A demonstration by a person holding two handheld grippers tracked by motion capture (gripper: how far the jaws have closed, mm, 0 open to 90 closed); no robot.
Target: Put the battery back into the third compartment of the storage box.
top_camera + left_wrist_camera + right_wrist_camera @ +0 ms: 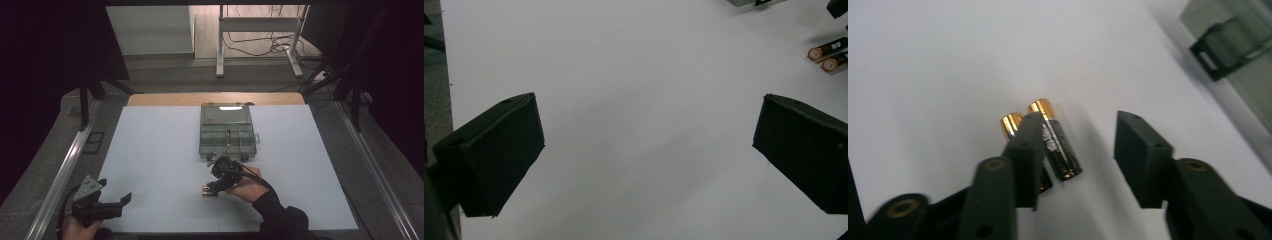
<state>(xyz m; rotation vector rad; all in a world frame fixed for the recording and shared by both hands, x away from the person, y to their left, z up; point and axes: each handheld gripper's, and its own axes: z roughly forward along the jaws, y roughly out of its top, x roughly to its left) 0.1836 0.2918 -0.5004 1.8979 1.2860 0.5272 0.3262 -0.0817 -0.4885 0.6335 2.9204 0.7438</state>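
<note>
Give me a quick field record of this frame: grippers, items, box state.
work in hand: right gripper over two batteries, jaws open, one battery between them
batteries: side by side on the white table, touching or nearly so
left gripper: open, empty, at the table's near left edge
parts box: lid open, far centre, apart from the batteries

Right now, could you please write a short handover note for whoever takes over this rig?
Left hand-held gripper: open, holding nothing, at the near left corner of the white table.
Right hand-held gripper: open, poised over two batteries lying side by side on the table, one jaw between them.
Compartment box: open, just beyond.
Done: nothing gripped yet.
Left: probably grasp a battery and place it in the box.
</note>
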